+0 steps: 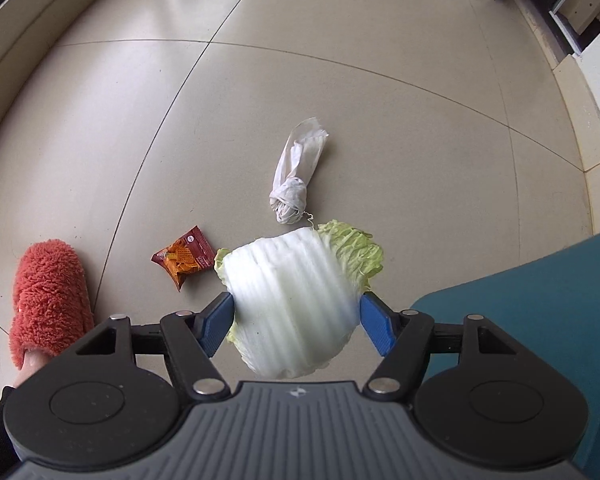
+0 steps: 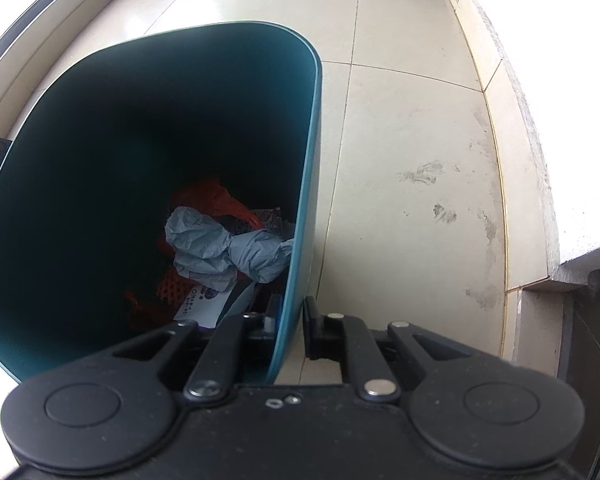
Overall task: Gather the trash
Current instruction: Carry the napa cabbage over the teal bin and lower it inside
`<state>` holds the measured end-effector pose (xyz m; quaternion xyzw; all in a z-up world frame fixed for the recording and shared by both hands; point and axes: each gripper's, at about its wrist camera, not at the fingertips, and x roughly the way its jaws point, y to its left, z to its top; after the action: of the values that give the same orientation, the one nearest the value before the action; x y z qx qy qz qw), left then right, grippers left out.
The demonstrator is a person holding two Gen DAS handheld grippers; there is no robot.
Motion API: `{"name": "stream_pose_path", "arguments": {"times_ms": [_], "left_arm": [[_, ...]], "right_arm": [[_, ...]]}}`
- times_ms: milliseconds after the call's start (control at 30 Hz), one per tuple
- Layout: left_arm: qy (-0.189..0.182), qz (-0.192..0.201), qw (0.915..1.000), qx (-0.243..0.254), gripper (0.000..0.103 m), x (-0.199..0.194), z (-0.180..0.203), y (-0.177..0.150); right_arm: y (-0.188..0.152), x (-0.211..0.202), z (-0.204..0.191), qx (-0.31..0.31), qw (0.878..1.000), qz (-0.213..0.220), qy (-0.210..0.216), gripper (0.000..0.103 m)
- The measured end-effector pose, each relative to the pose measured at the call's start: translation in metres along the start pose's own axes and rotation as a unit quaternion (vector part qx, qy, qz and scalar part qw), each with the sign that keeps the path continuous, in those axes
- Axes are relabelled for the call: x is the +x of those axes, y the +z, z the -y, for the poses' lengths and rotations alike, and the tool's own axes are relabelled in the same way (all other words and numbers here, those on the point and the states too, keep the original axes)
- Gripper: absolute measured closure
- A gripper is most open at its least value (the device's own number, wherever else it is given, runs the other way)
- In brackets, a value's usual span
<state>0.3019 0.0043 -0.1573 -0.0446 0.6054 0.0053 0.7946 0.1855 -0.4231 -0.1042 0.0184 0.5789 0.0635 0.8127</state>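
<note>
left tongs [image 1: 296, 314]: closed in on a cabbage leaf [image 1: 296, 300], blue pads pressed to its two side edges, leaf held clear of the floor. Leaf looks motion-blurred.
right tongs [image 2: 290, 320]: pinched shut on the near-right wall of the bin [image 2: 306, 184], one finger inside, one outside the rim.
bin contents: crumpled grey paper [image 2: 228, 248], orange plastic and some printed packaging at the bottom. Plenty of room left.
bin vs left tongs: teal wall [image 1: 520, 320] shows just right of the leaf in the left view, so the drop is a short move right.
still on floor [image 1: 340, 80]: chip packet [image 1: 184, 258] near left, just beside the leaf in view; knotted white wrapper [image 1: 296, 178] farther out, centre.
risk 1: leaf is limp and wide, gripped only at the edges. It could fold, tear or slide out before it clears the rim. A fast swing makes that likelier.
risk 2: floppy green end could catch on the rim and hang outside. Releasing low and well inside should avoid that.
risk 3: bin is held by one thin wall. A bump from the left tongs could twist or tip it and spill what's in it.
risk 4: fuzzy red slipper [image 1: 50, 296] on a foot at near left, near the packet. Reaching for the packet could clip it.
status: my read is roughly mid-task, two pieces left after this one.
</note>
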Motion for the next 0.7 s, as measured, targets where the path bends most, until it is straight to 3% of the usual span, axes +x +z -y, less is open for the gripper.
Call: {"name": "stream_pose_path", "arguments": {"times_ms": [267, 500, 700], "left_arm": [[-0.017, 0.040, 0.9979, 0.048, 0.034, -0.088, 0.046, -0.021], [-0.053, 0.093, 0.9895, 0.097, 0.034, -0.159, 0.094, -0.038], [-0.079, 0.100, 0.9799, 0.154, 0.034, -0.173, 0.151, -0.054]], "right_arm": [[0.000, -0.009, 0.001, 0.002, 1.000, 0.012, 0.000, 0.094], [-0.003, -0.019, 0.003, 0.002, 1.000, 0.023, 0.008, 0.093], [-0.005, -0.024, 0.005, 0.001, 0.999, 0.032, 0.015, 0.092]]}}
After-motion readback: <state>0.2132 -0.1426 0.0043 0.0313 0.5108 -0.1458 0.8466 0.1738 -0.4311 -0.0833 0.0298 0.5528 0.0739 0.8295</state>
